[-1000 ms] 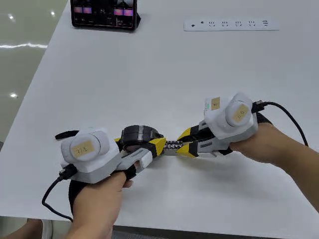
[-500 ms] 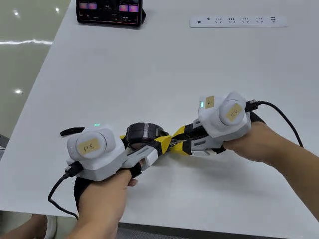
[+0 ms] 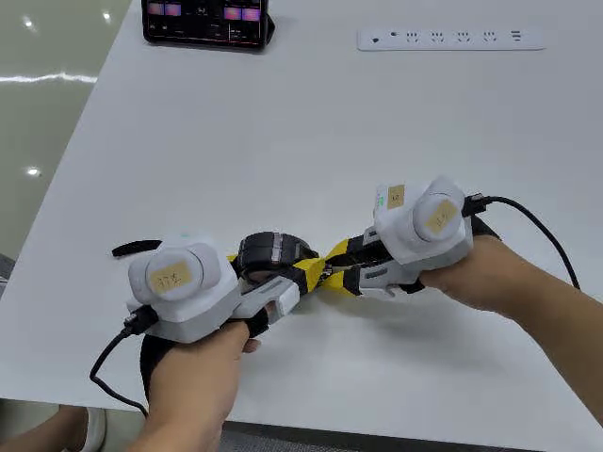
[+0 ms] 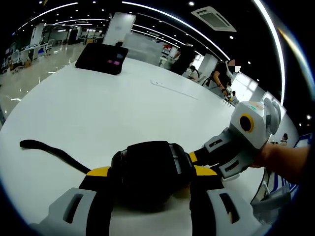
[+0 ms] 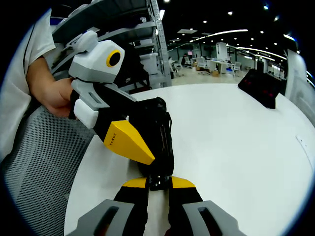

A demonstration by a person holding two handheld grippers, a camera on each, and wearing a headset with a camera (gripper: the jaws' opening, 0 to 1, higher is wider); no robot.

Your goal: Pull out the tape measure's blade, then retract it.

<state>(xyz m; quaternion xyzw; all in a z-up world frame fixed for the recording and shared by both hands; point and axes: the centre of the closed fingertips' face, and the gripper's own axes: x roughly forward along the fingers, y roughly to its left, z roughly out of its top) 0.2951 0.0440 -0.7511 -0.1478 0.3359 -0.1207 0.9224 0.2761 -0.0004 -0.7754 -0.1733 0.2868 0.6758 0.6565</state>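
A white workbench (image 3: pixel 283 122) carries a white power strip (image 3: pixel 450 39) near its far edge, and a dark, lit screen device (image 3: pixel 205 21) stands well apart to the left.

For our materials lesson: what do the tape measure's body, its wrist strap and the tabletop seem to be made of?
Tape measure: dull black with a grey band, looks like moulded plastic, perhaps rubber-coated. Strap: thin, black and lying limp in a curve, so likely woven cord or soft rubber. Tabletop: smooth white with a faint sheen, probably laminate; what lies under the surface cannot be told.
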